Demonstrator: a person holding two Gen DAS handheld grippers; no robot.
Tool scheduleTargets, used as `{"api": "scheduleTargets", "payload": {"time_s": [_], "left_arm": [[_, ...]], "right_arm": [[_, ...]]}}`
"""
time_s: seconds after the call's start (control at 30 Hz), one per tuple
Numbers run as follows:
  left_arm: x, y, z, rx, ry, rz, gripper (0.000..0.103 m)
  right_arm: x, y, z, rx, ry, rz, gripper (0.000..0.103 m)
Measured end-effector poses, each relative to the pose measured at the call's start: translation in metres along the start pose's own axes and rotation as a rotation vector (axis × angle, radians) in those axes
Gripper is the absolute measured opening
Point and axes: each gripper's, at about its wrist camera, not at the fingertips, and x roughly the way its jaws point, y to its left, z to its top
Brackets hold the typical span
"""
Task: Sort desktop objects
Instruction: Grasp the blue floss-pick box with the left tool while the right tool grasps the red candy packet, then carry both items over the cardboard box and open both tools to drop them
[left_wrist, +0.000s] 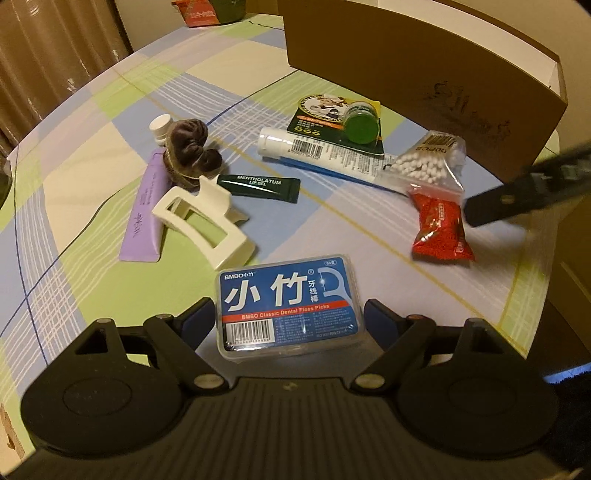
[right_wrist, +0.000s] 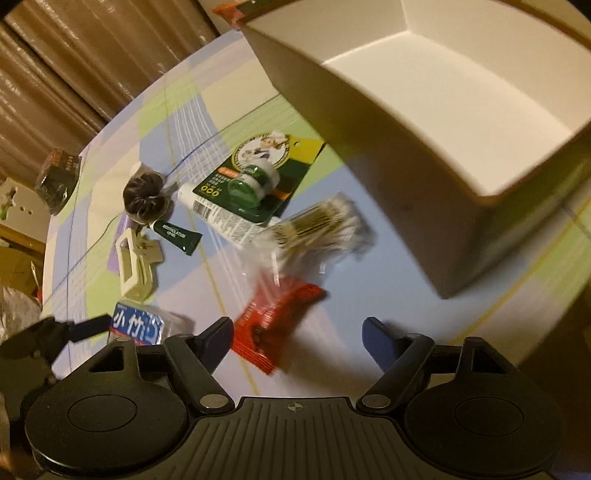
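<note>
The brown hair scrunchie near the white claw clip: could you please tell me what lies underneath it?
The scrunchie rests on the upper end of a purple tube, whose white cap pokes out behind. The tube's neck is covered.

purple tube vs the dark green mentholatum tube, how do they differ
The purple tube is longer and pale lilac with a white cap; the Mentholatum tube is short, dark green with white lettering. The brown scrunchie and cream hair claw overlap the purple one; the green one lies uncovered. Both lie flat on the tablecloth.
</note>
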Motion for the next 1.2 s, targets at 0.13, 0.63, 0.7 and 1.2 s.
{"api": "scheduleTargets", "payload": {"time_s": [0.13, 0.63, 0.7, 1.2], "left_arm": [[-0.001, 0.005, -0.003, -0.015, -0.002, -0.002, 0.086], [0.008, 0.012, -0.009, -0.04, 0.001, -0.029, 0.086], [0.009, 0.013, -0.01, -0.043, 0.002, -0.033, 0.085], [-0.054, 0.003, 0.008, -0.035, -0.103, 0.015, 0.085]], "right_arm": [[0.013, 0.008, 0.0, -0.016, -0.025, -0.021, 0.08], [0.021, 0.027, -0.023, -0.34, -0.01, -0.141, 0.027], [0.018, 0.025, -0.025, -0.345, 0.016, -0.121, 0.026], [-0.074, 0.023, 0.004, -0.361, -0.09, 0.147, 0.026]]}}
